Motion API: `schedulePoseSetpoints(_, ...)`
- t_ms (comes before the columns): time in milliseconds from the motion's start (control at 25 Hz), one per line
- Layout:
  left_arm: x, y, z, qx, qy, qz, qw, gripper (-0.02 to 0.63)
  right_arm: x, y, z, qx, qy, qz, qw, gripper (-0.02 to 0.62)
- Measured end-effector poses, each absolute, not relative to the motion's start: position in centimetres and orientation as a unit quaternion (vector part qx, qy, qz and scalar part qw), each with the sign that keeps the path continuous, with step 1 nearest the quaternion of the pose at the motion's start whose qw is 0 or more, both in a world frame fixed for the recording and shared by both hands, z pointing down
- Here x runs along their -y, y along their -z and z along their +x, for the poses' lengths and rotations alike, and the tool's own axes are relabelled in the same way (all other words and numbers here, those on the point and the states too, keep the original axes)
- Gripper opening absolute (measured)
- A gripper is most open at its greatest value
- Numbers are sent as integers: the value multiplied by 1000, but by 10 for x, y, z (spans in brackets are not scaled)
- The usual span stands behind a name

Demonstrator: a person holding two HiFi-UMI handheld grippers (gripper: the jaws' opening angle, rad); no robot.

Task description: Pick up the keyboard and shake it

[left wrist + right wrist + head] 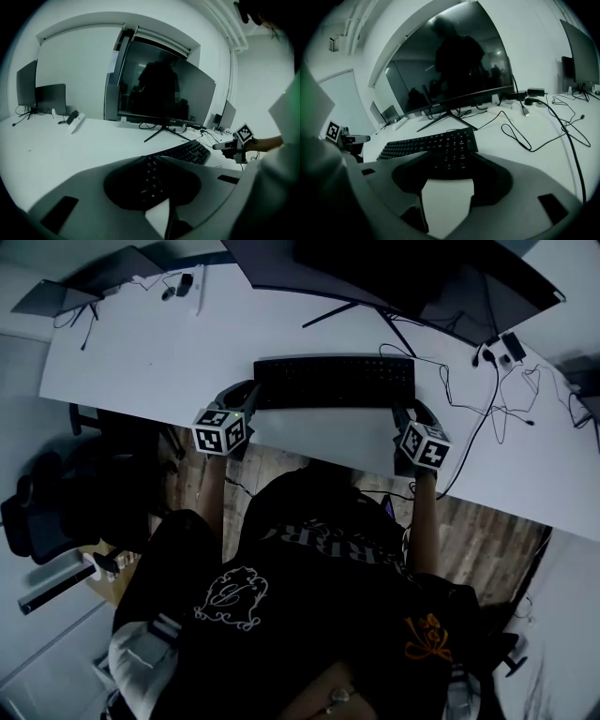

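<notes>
1. White table (141,362) with a big curved monitor (394,277) at 12 o'clock. The keyboard (335,381) lay flat just in front of it, near the table's front edge.
2. Left hand-held gripper (246,399) was pinched nearly closed on the keyboard's 9 o'clock end.
3. Right hand-held gripper (406,411) had its jaws apart, with the 3 o'clock end sitting between them, not pressed.
4. My guess was stiff, fairly light, thin smooth plastic, so kinda slippery. Best hold looked like both short ends, evenly, off the keys.
5. Loose cables (487,418) at 2 o'clock looked like they could snag.
</notes>
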State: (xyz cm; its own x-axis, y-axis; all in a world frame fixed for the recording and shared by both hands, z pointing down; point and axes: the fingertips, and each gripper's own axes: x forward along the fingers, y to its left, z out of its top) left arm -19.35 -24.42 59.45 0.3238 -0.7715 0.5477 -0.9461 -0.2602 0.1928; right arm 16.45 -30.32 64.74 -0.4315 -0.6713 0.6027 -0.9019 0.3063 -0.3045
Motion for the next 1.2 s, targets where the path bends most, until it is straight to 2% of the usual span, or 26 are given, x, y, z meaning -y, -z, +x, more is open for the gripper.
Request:
schedulePoseSetpoints(40, 251, -605, -201, 550, -182, 772, 261, 89, 307, -654, 164, 782, -315, 501, 194, 261)
schedulePoseSetpoints(120, 261, -626, -214, 535, -196, 769, 289, 224, 310, -667, 163, 774, -322, 501, 212, 294)
schedulePoseSetpoints(360, 282, -675, -221, 478, -223, 769, 363, 307, 314, -678, 168, 752, -333, 517, 237, 339)
schedulePoseSetpoints(720, 306, -694, -212, 442, -222, 771, 401, 334, 323, -690, 166, 745, -350, 512, 243, 350)
schedulePoseSetpoints(880, 310, -698, -205, 424, -215, 774, 418, 334, 331, -691, 166, 744, -366, 512, 222, 364)
schedulePoseSetpoints(1200, 311, -698, -206, 426, -199, 775, 422, 334, 338, -696, 170, 728, -379, 530, 213, 363)
